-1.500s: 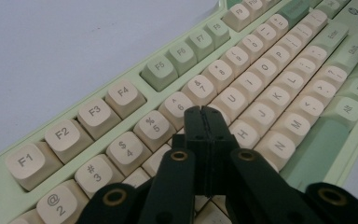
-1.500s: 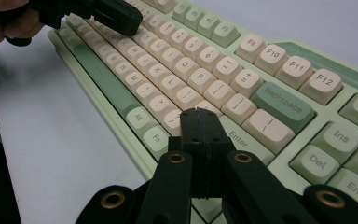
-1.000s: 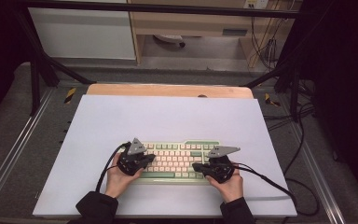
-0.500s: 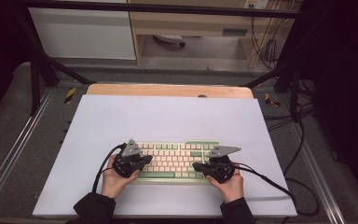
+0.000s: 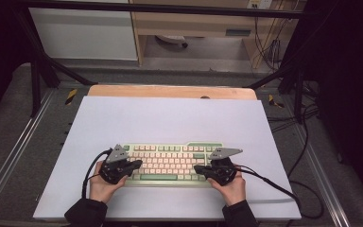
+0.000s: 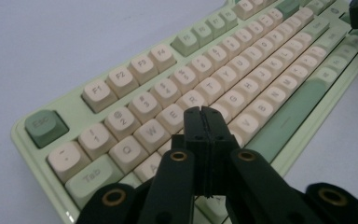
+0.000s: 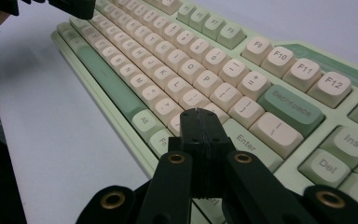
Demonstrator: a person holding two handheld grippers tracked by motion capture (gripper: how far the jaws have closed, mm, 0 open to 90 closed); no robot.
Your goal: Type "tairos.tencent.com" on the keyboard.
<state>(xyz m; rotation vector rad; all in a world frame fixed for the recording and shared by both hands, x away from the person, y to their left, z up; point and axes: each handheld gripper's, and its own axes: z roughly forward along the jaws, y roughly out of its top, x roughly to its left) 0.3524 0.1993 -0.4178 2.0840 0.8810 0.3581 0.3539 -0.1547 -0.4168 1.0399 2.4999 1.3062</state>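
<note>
a: we start at the left. our left gripper [image 5: 137, 164] sits over the left end of the keyboard [image 5: 170, 163], its jaws pressed flat together with nothing between them.

b: we agree. in the left gripper view the closed tips [image 6: 203, 122] hang above the letter rows, just near of the e and r keys, with the esc key [image 6: 45, 126] off at the far left corner. we cannot tell whether the tips touch a key.

a: the keyboard itself lies flat on the pale mat [image 5: 170, 118], toward the near edge and about midway between left and right.

b: then the right. our right gripper [image 5: 199, 169] is over the right part of the keyboard, pointing left, and its jaws are pressed together too, holding nothing.

a: in the right gripper view the tips [image 7: 200, 125] sit above the near rows, just left of the enter key [image 7: 247, 138], with backspace [image 7: 291, 108] farther off to the right.

b: and the left gripper shows at that view's top left corner [image 7: 67, 7], over the keyboard's other end.
</note>
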